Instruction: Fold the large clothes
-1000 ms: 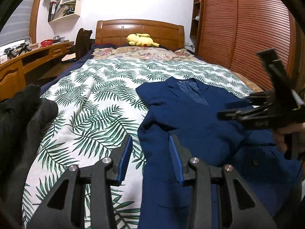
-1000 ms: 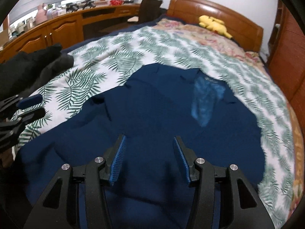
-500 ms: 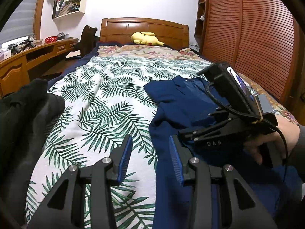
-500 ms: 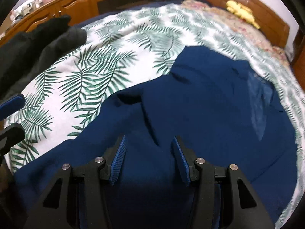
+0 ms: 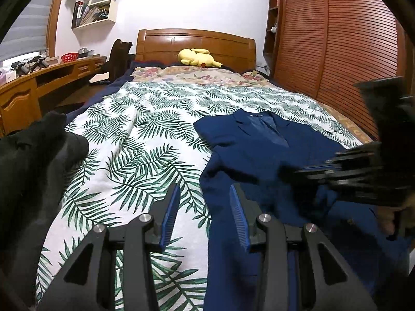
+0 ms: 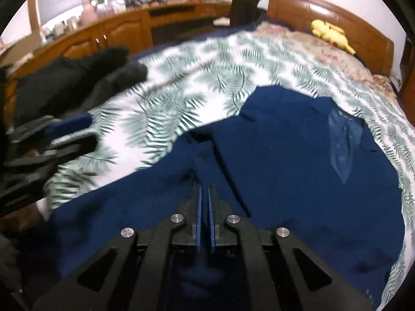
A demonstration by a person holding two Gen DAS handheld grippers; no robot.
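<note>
A dark blue suit jacket (image 5: 259, 155) lies face up on the leaf-print bedspread (image 5: 135, 140), collar toward the headboard. My left gripper (image 5: 205, 199) hovers open over the jacket's left edge, nothing between its fingers; it also shows blurred in the right wrist view (image 6: 77, 134). My right gripper (image 6: 205, 189) is shut, its blue pads pressed together on a raised fold near the middle of the jacket (image 6: 298, 168). In the left wrist view the right gripper (image 5: 301, 173) appears blurred at the right, a hand behind it.
A pile of black clothes (image 5: 31, 171) lies on the bed's left side. A yellow plush toy (image 5: 198, 58) rests by the wooden headboard (image 5: 194, 42). A long wooden desk (image 5: 39, 83) runs along the left wall, a slatted wardrobe (image 5: 337, 46) along the right.
The right gripper's jaws have gone from open to shut over the jacket's fold. In the left wrist view that gripper has swung back toward the right edge. The left gripper has stayed open.
</note>
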